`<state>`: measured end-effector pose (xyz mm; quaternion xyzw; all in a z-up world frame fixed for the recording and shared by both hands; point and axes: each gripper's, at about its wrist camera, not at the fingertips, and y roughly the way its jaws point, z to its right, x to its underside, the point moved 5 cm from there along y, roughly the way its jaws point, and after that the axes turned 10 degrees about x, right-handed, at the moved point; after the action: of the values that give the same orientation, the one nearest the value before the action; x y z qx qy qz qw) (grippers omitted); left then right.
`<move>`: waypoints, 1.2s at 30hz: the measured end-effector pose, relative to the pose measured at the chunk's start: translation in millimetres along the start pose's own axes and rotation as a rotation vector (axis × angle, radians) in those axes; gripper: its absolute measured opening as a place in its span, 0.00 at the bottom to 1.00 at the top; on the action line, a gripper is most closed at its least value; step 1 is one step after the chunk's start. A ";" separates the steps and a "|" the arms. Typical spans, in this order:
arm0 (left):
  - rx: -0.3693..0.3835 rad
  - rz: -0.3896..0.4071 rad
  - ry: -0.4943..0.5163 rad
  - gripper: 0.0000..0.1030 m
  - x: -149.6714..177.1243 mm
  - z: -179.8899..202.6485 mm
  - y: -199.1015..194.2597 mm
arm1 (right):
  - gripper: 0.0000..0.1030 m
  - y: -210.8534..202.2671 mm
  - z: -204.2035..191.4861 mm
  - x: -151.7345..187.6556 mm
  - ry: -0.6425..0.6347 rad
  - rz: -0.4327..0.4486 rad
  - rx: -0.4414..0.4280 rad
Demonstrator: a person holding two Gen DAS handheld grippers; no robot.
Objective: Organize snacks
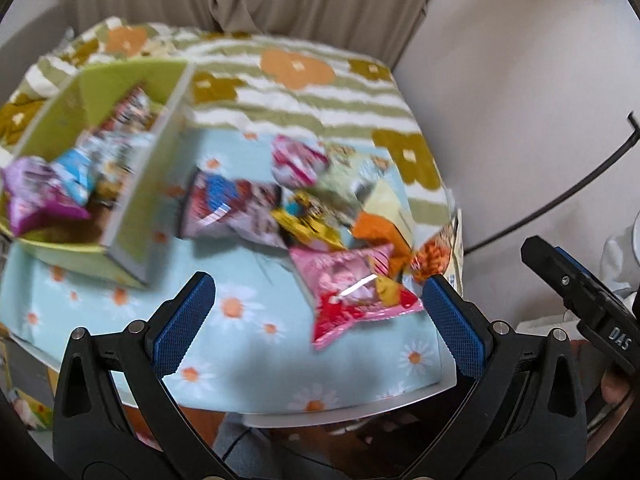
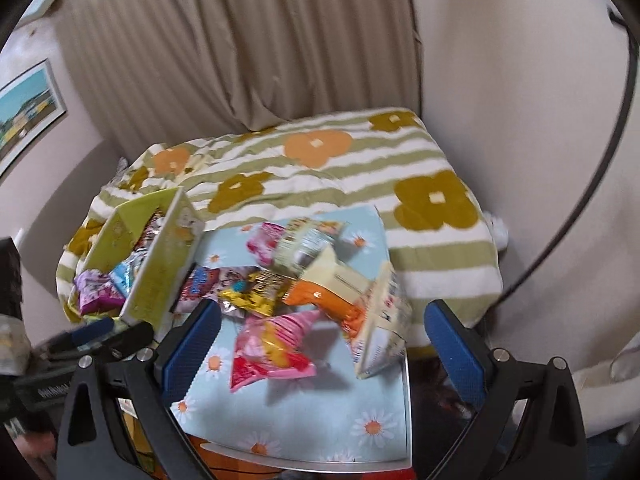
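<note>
Jaws: left gripper [image 1: 318,322] spread wide, nothing between them; right gripper [image 2: 322,342] likewise spread wide and empty. Both hover above the near edge of the counter [image 1: 248,344], which is covered with a pale blue daisy-print cloth.

Green box [image 1: 132,216]: on the counter's left side, already containing several snack packets, among them a purple packet [image 1: 34,196] at its near end.

Loose snacks: a heap on the counter's right half, just beside the box. Pink-and-red packet [image 1: 352,292] nearest the grippers; orange packet [image 1: 378,228] and yellow foil packet [image 1: 304,220] behind it; others overlapping, blurred.

Behind the counter: striped floral blanket [image 2: 360,168], beige curtain [image 2: 240,48].
</note>
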<state>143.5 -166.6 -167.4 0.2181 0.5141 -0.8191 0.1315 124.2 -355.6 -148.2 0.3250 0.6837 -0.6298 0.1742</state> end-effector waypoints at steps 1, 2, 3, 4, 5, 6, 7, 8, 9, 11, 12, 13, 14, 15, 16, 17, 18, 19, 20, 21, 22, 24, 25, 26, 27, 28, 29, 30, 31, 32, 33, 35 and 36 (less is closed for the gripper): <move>0.005 -0.020 0.002 1.00 1.3 1.8 11.7 | 0.98 5.5 4.3 2.2 0.014 -0.010 0.006; 0.003 -0.045 0.006 1.00 3.6 4.5 25.9 | 0.98 13.7 9.8 4.1 0.031 -0.023 0.015; 0.000 -0.073 0.010 1.00 5.8 6.2 40.3 | 0.98 18.6 14.2 6.4 0.044 -0.033 0.020; 0.000 -0.090 0.011 1.00 6.6 5.8 49.2 | 0.98 25.6 18.5 8.3 0.061 -0.048 0.023; 0.001 -0.109 0.011 1.00 7.2 6.0 60.5 | 0.98 30.2 23.0 9.7 0.072 -0.059 0.026; 0.001 -0.123 0.008 1.00 7.0 4.9 69.4 | 0.98 35.1 26.1 12.0 0.082 -0.068 0.030; 0.001 -0.139 0.001 1.00 6.9 3.2 78.3 | 0.98 43.1 29.4 14.1 0.090 -0.084 0.039; 0.001 -0.155 -0.010 1.00 5.9 1.1 88.2 | 0.98 48.5 31.7 15.2 0.093 -0.096 0.045; 0.002 -0.163 -0.016 1.00 5.4 -0.5 93.7 | 0.98 53.4 33.0 15.9 0.096 -0.106 0.049; 0.000 -0.184 -0.027 1.00 3.8 -4.2 107.4 | 0.98 65.3 35.8 17.3 0.100 -0.127 0.056; -0.001 -0.193 -0.030 1.00 3.5 -5.4 112.6 | 0.98 70.4 36.7 17.5 0.102 -0.135 0.059; -0.006 -0.205 -0.031 1.00 3.5 -6.5 118.7 | 0.98 76.5 37.8 17.7 0.108 -0.143 0.060; -0.009 -0.216 -0.031 1.00 3.7 -7.5 123.6 | 0.98 80.9 38.8 17.5 0.112 -0.150 0.059; -0.011 -0.230 -0.033 1.00 4.7 -8.3 129.0 | 0.98 85.3 39.1 17.5 0.115 -0.158 0.058; -0.011 -0.239 -0.034 1.00 5.4 -8.4 133.0 | 0.98 89.6 38.8 18.4 0.115 -0.165 0.059; -0.007 -0.249 -0.035 1.00 6.8 -8.1 137.4 | 0.98 94.1 38.7 18.9 0.114 -0.174 0.062; -0.003 -0.259 -0.033 1.00 8.6 -7.7 141.3 | 0.98 97.7 38.5 19.2 0.115 -0.182 0.062; -0.004 -0.266 -0.031 1.00 9.8 -7.8 144.1 | 0.98 101.7 38.5 20.1 0.116 -0.191 0.059; -0.007 -0.275 -0.026 0.98 11.4 -8.5 147.5 | 0.98 104.7 37.4 21.0 0.116 -0.198 0.058; -0.007 -0.286 -0.026 0.95 13.3 -9.6 150.6 | 0.98 108.0 36.5 22.2 0.114 -0.204 0.058; -0.002 -0.296 -0.031 0.88 15.3 -10.5 153.1 | 0.98 111.3 35.5 23.1 0.112 -0.211 0.059; 0.007 -0.314 -0.044 0.85 19.4 -12.9 157.0 | 0.98 117.5 33.8 26.1 0.105 -0.223 0.060; 0.000 -0.317 -0.041 0.81 20.6 -14.2 158.0 | 0.98 120.1 33.4 28.2 0.102 -0.229 0.062; -0.005 -0.322 -0.036 0.78 21.7 -15.2 159.1 | 0.98 122.5 33.2 29.3 0.101 -0.233 0.063; 0.001 -0.324 -0.035 0.77 22.7 -16.6 159.6 | 0.98 125.0 33.1 30.6 0.101 -0.237 0.064; 0.007 -0.324 -0.037 0.75 23.1 -18.0 159.7 | 0.98 127.7 33.5 32.8 0.100 -0.243 0.068; 0.017 -0.323 -0.040 0.73 23.6 -19.7 159.4 | 0.98 130.4 33.2 34.1 0.099 -0.248 0.071; 0.027 -0.323 -0.045 0.72 24.2 -21.1 158.7 | 0.98 132.0 32.6 34.5 0.100 -0.251 0.074; 0.033 -0.321 -0.049 0.71 24.8 -22.4 157.4 | 0.98 134.3 33.5 35.7 0.100 -0.253 0.077; 0.035 -0.318 -0.051 0.70 25.1 -23.6 155.6 | 0.98 135.9 33.7 35.8 0.099 -0.254 0.079; 0.037 -0.314 -0.051 0.70 25.9 -25.0 153.4 | 0.98 138.2 34.3 36.2 0.096 -0.256 0.083; 0.042 -0.310 -0.053 0.69 28.5 -26.8 149.2 | 0.98 141.6 34.1 36.4 0.089 -0.258 0.090; 0.044 -0.312 -0.055 0.69 28.8 -26.6 148.9 | 0.97 143.3 34.2 36.2 0.084 -0.259 0.094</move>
<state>189.8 -207.5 -308.4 0.1161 0.5200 -0.8462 0.0121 187.1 -381.4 -283.8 0.2680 0.6963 -0.6642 0.0475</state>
